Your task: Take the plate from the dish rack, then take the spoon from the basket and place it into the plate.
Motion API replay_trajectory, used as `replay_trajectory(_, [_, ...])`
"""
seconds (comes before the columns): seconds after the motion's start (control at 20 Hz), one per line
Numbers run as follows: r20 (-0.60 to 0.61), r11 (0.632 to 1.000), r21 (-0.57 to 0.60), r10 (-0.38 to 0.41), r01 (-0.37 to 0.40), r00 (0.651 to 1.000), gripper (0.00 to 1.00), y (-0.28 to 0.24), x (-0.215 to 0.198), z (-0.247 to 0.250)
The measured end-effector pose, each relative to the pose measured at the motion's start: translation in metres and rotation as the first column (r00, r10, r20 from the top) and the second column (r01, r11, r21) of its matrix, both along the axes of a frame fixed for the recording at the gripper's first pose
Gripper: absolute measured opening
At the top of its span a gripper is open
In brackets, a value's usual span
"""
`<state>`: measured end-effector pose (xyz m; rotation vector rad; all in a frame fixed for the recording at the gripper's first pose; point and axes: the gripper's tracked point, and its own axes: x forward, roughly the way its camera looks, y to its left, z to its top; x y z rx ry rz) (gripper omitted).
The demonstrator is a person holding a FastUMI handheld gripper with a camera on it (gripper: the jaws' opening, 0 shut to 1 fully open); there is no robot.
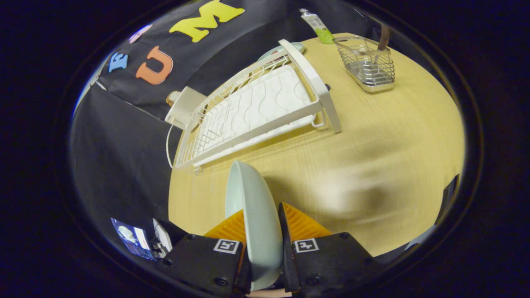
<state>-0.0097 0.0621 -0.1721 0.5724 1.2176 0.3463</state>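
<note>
My gripper point(261, 221) is shut on a pale green plate point(250, 207), held on edge between both fingers and lifted above the wooden table point(372, 157). Beyond the fingers lies the white dish rack point(256, 111), with another pale plate point(281, 50) at its far end. Farther off on the table stands a wire basket point(366, 66). A brown spoon handle point(384, 38) sticks up out of it.
A green and white tube point(318, 25) lies at the table's far edge beside the basket. A white box point(184, 106) sits behind the rack against the black cloth wall. The table's near part is blurred by motion.
</note>
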Motion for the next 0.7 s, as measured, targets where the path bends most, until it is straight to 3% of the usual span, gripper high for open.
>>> replay_trajectory(0.25, [0.032,0.999,-0.044,-0.009,0.011,0.999,0.41,-0.018,0.010,-0.008])
replay_trajectory(0.45, [0.043,0.998,-0.059,-0.031,0.034,0.999,0.56,-0.030,0.018,-0.012])
replay_trajectory(0.7, [0.121,0.995,-0.088,-0.045,0.056,0.992,0.57,-0.051,0.023,-0.004])
